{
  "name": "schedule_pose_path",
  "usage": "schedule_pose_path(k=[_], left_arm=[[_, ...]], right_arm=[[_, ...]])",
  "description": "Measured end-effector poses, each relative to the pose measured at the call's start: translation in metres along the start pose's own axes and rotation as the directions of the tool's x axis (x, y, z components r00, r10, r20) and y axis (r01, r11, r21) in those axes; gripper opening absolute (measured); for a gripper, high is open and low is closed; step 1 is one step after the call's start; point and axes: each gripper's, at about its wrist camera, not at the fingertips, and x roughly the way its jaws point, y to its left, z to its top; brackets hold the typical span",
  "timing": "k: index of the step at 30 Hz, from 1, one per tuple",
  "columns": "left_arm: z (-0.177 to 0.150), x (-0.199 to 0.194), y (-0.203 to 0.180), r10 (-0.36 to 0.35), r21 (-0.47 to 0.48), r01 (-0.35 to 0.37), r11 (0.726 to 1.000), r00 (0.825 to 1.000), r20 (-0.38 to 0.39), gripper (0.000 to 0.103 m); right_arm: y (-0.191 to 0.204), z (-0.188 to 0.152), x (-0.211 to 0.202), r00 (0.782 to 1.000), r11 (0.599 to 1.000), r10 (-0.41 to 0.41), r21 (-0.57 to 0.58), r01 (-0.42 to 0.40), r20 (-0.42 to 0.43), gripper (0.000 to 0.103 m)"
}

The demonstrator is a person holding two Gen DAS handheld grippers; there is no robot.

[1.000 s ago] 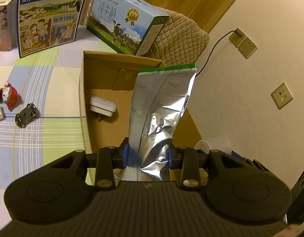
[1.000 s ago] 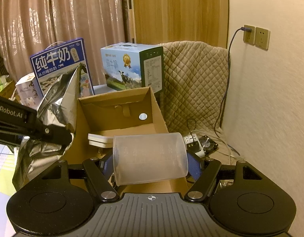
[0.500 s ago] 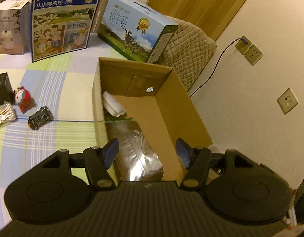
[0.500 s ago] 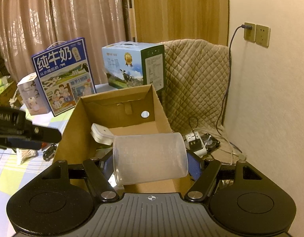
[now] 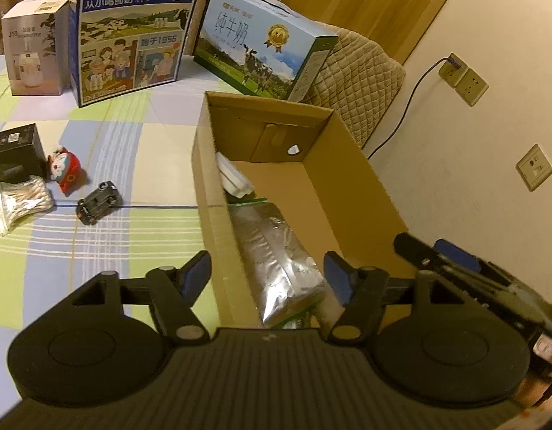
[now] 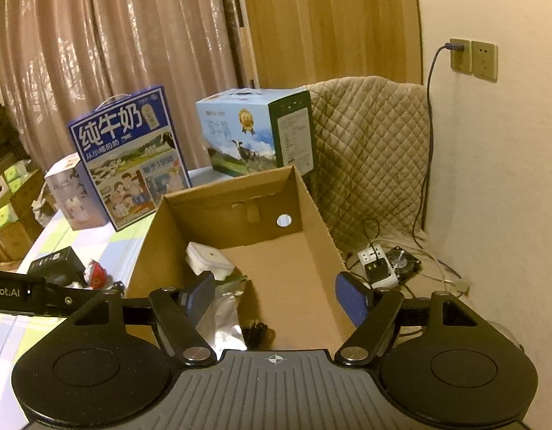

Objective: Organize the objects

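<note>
Checked tablecloth (image 5: 139, 165) bears brown cardboard box (image 5: 351, 193) holding crinkled silver foil pouch (image 5: 276, 261); left gripper (image 5: 268, 279) opening, right gripper (image 6: 276, 297) wide, both empty; small black toy car (image 5: 98, 202) waits at nine o'clock.

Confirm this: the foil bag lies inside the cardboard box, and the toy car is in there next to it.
Not quite. The foil bag does lie inside the cardboard box, but the toy car is outside it, on the checked cloth left of the box, as the left wrist view shows.
</note>
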Motion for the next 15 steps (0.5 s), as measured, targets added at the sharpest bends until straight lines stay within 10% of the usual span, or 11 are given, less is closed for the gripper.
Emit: schedule_pose_path(k=[15], left_arm=[[-0.015,-0.035,0.039,0.035,-0.026,-0.034,0.999,0.999,0.035,0.073]], right_arm=[[0.038,0.002,-0.027,1.000,1.000,0.025,-0.015,-0.025,0.006,0.072]])
